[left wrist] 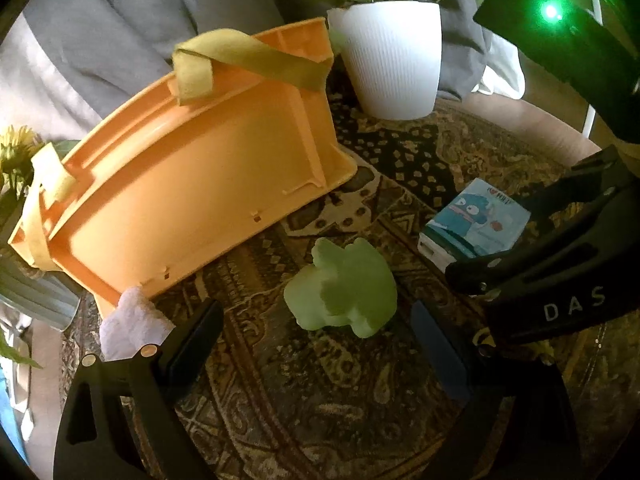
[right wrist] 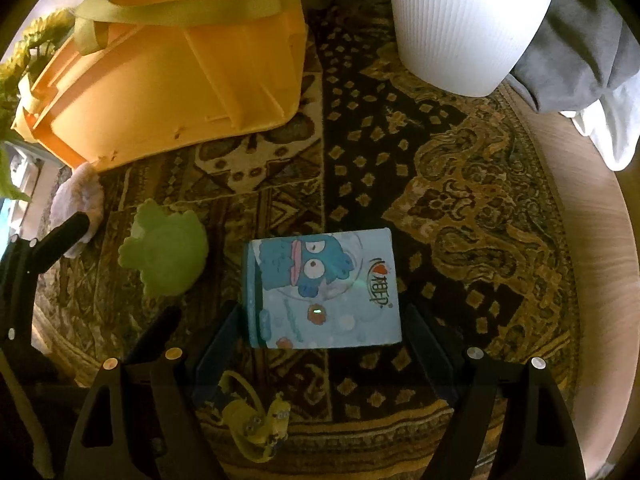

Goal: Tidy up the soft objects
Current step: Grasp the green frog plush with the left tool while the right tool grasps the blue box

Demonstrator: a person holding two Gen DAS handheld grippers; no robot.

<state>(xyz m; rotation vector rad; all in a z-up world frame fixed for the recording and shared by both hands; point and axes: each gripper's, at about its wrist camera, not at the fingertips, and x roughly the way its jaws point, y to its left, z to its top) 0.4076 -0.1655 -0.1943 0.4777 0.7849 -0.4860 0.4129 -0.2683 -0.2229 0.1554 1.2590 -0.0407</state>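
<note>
Left wrist view, near field: the left gripper (left wrist: 316,344) has its jaws spread wide with nothing gripped; its fingers (left wrist: 192,340) stand at 7 and 5 o'clock of the frame over a patterned rug (left wrist: 320,412). Just beyond the fingertips, near frame centre, lies a green soft toy (left wrist: 344,288), resting on the rug and clear of both fingers. A pale lilac plush piece (left wrist: 130,324) lies at 8 o'clock, touching the near corner of an orange basket (left wrist: 192,184). At 3 o'clock the right gripper's black body enters the frame above a blue tissue pack (left wrist: 476,224) printed with a cartoon fish.

Middle to far field: the orange basket, lying on its side, fills 9 to 12 o'clock, with yellow-green fabric handles (left wrist: 248,60) draped over it. A white ribbed plant pot (left wrist: 390,56) stands at 1 o'clock, grey cloth (left wrist: 120,20) behind it.

Right wrist view, near field: the right gripper (right wrist: 324,356) is likewise spread, its fingers (right wrist: 218,344) flanking the near edge of the tissue pack (right wrist: 324,288); contact cannot be told. A yellow figure keychain (right wrist: 260,424) lies at 6 o'clock. The green soft toy (right wrist: 164,252) sits at 9 o'clock of the pack, the basket (right wrist: 168,64) at 11 o'clock, the pot (right wrist: 468,20) at 1 o'clock.
</note>
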